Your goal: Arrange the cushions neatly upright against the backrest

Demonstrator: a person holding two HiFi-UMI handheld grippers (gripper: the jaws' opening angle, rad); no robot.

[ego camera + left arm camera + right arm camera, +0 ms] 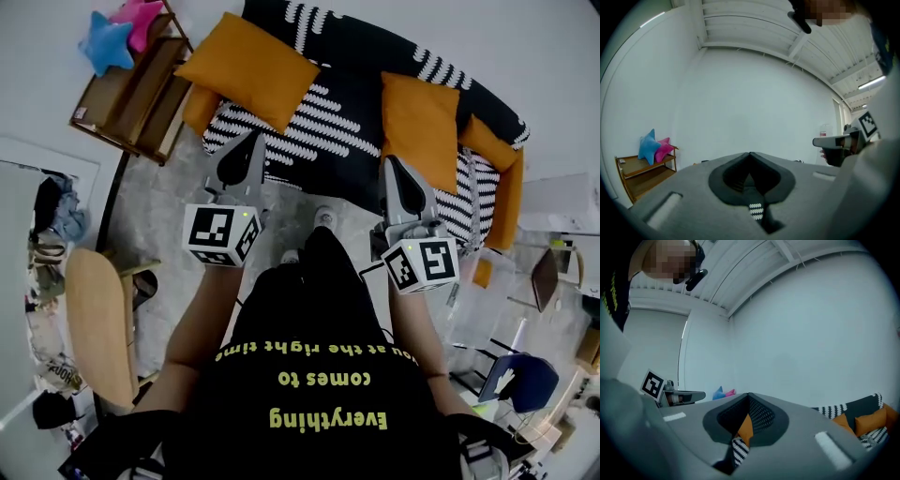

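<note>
Item: two orange cushions on a sofa [309,131] draped in a black-and-white patterned cover. Progress: judged barely started, as nothing is in hand and neither cushion sits squarely yet. Large cushion [248,70]: square, plump, plain orange with smooth cloth. It sits at the sofa's left end, skewed corner-wise, overhanging the sofa's left arm and looking more laid down than stood up. Second cushion [419,117]: same orange, a little smaller, right of the sofa's middle and close under the backrest [319,23]. It is turned slightly off square, and I cannot tell whether it leans on the backrest or lies flat. Left gripper [255,139]: in front of the sofa's left half and short of the seat edge, its fingers [729,176] closed tip to tip with nothing between them. Right gripper [392,161]: in front of the sofa's right half, below the second cushion, its fingers [724,420] likewise pressed together and empty; only the sofa beyond shows through the slit. Remaining, in my judgement: open up, take each cushion in turn, stand it on edge and set it straight against the backrest. Handling: both look soft and light and likely to slump unless well propped. Nearby: a wooden shelf [131,94] left of the sofa bears blue [105,42] and pink [139,19] star toys.
</note>
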